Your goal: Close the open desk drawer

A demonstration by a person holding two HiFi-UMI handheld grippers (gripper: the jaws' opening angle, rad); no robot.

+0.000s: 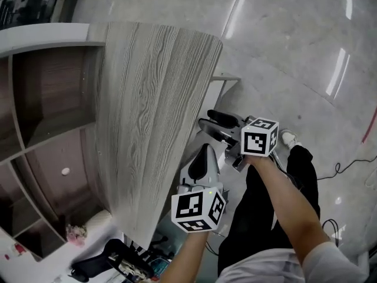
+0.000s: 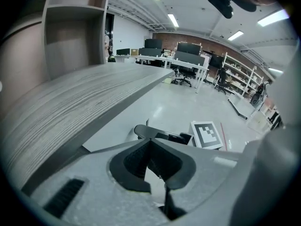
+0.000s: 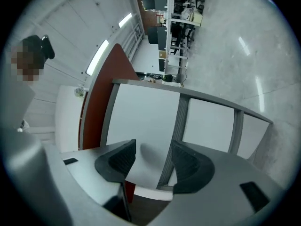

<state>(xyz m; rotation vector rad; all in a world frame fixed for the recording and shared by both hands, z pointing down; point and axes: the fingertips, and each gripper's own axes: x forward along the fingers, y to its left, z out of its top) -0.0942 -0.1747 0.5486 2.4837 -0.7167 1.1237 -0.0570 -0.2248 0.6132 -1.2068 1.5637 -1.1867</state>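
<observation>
Left gripper (image 2: pixel 151 145) hangs, jaws together, beside the grey wood-grain desktop (image 1: pixel 153 111). Right gripper (image 3: pixel 153 158), spread and empty, faces the white grey-framed drawer (image 3: pixel 141 121), probably to push it.

Two tools (image 1: pixel 205 155) (image 1: pixel 215 121), one desk (image 1: pixel 153 111), one drawer (image 3: pixel 207 121)

Nothing here can be read as writing: no letters, numbers, brand names or labels show on the worktop, the shelves or the floor. The only printed marks are black-and-white square patterns — one set on the faces of the left marker cube (image 1: pixel 198 209), another on the right marker cube (image 1: pixel 259 137), which also shows one patterned face in the left gripper view (image 2: pixel 207 134). These are coded blocks, not characters. The distant desks and shelving in the gripper views are too small and blurred to show any print.
</observation>
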